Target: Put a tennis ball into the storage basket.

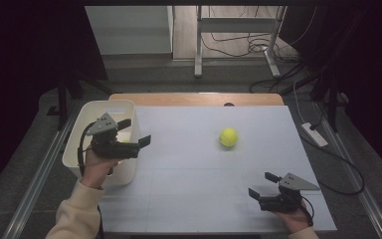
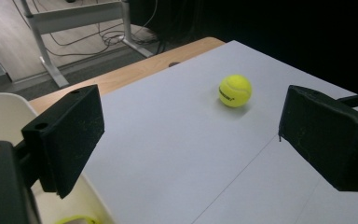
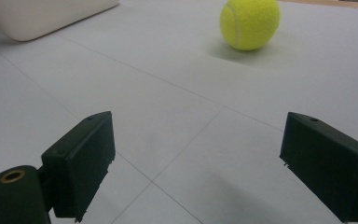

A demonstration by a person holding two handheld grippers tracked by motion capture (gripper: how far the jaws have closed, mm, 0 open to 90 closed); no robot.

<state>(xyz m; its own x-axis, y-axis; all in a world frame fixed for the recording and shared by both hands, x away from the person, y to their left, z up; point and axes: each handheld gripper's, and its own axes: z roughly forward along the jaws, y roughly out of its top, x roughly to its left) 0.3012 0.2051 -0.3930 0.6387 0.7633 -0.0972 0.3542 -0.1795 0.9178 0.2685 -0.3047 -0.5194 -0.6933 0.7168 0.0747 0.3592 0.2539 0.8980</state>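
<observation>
I've got the left gripper [image 1: 135, 132] up over the white plastic bin [image 1: 92, 110], its jaws set apart w/ nothing between them, poking out past the bin's rim toward the middle of the table. In the left gripper view the two black pads [image 2: 70, 135] stand wide and bare; the bin's rim shows below the near pad, and something yellow-green peeks out at the bottom edge inside the bin, too little of it to say what.

The fuzzy yellow tennis ball [image 1: 228, 137] is the thing I'm after. It sits on the pale grey table top [image 1: 189, 164], well ahead of the left gripper's jaws and off to their far side, clear of both pads. Seen from the left gripper view the ball [image 2: 235, 90] lies between the two pads in line of sight, but far beyond them, not touching.

The right gripper [image 1: 261, 185] rests low at the near right corner of the table, held in my right hand [image 1: 293, 219], jaws also apart and empty. In the right gripper view both pads [image 3: 81, 163] hang just above the table top, and the ball [image 3: 250, 23] sits upright ahead of them, nearer the far-side pad's line, well apart. The bin's rounded corner [image 3: 42, 16] shows beyond the other pad.

A wooden strip [image 1: 196, 98] edges the table beyond the ball.
</observation>
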